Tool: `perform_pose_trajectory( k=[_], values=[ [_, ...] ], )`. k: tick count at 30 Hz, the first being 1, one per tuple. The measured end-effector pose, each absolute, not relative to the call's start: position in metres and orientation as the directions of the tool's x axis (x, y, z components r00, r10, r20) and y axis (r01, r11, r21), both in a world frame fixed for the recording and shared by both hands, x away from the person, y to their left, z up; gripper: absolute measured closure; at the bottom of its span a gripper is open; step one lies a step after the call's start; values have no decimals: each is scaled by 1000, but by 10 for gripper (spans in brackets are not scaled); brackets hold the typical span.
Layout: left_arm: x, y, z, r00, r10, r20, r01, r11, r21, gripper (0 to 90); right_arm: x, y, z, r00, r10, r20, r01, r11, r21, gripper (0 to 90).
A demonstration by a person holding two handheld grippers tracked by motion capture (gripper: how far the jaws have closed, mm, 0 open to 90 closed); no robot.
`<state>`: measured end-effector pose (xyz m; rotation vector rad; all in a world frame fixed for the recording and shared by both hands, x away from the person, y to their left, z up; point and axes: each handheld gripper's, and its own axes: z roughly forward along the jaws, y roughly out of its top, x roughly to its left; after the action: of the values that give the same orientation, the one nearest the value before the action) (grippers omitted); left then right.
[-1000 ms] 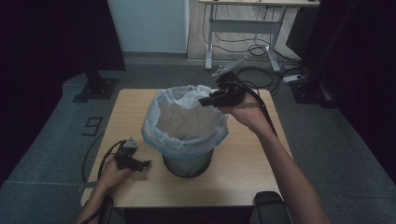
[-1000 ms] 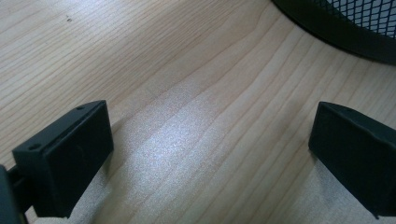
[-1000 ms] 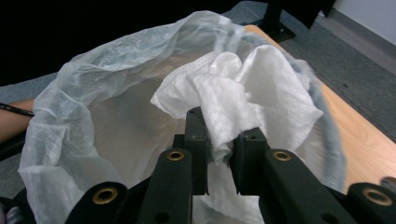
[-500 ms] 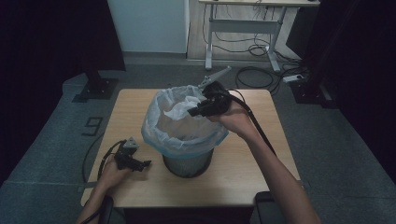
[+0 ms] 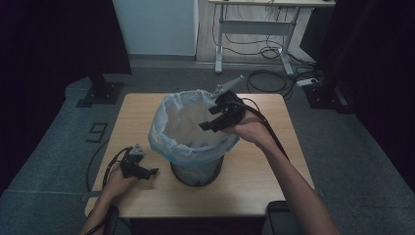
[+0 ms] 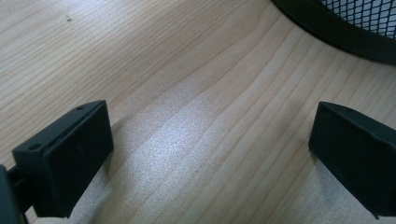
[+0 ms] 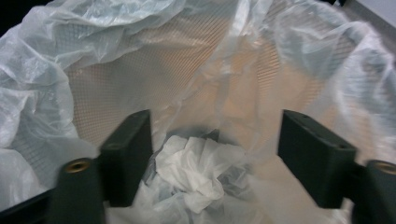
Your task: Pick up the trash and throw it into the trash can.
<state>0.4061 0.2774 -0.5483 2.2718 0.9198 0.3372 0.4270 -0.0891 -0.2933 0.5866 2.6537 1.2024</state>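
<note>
A black mesh bin (image 5: 195, 169) stands in the middle of a wooden table (image 5: 274, 171). A thin see-through bag (image 5: 169, 129) lines the bin and folds over its rim. The right gripper (image 5: 211, 122) hangs over the open top of the bin, on the person's right side of it, and points down into the bag. Its jaws are spread wide with nothing between them. In the right gripper view, a crumpled white paper ball (image 7: 198, 170) lies at the bottom of the bag, below the gap between the two jaws and not touching them. The mesh of the bin shows through the bag (image 7: 140, 70) all around it. The left gripper (image 5: 147, 172) rests low on the table, near the front left of the bin. Its jaws are also spread wide and hold nothing. In the left gripper view, bare wood (image 6: 201, 126) lies between the jaws, and the dark base of the bin (image 6: 341, 35) sits just ahead at the top right.
</note>
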Motion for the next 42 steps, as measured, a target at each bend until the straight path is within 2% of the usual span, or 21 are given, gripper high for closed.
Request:
perform_pose_trajectory(
  k=[10, 25, 42],
  values=[
    [406, 277, -548, 720, 694, -6, 525, -539, 659, 0, 442, -107, -283, -879, 476, 8, 305, 551, 777, 134],
    [406, 277, -548, 720, 694, -6, 525, -539, 659, 0, 454, -144, -271, -808, 589, -26, 340, 500, 796, 120],
    [406, 277, -548, 720, 694, -7, 525, -539, 659, 0, 458, -184, -277, -737, 675, -39, 372, 453, 810, 101]
  ],
)
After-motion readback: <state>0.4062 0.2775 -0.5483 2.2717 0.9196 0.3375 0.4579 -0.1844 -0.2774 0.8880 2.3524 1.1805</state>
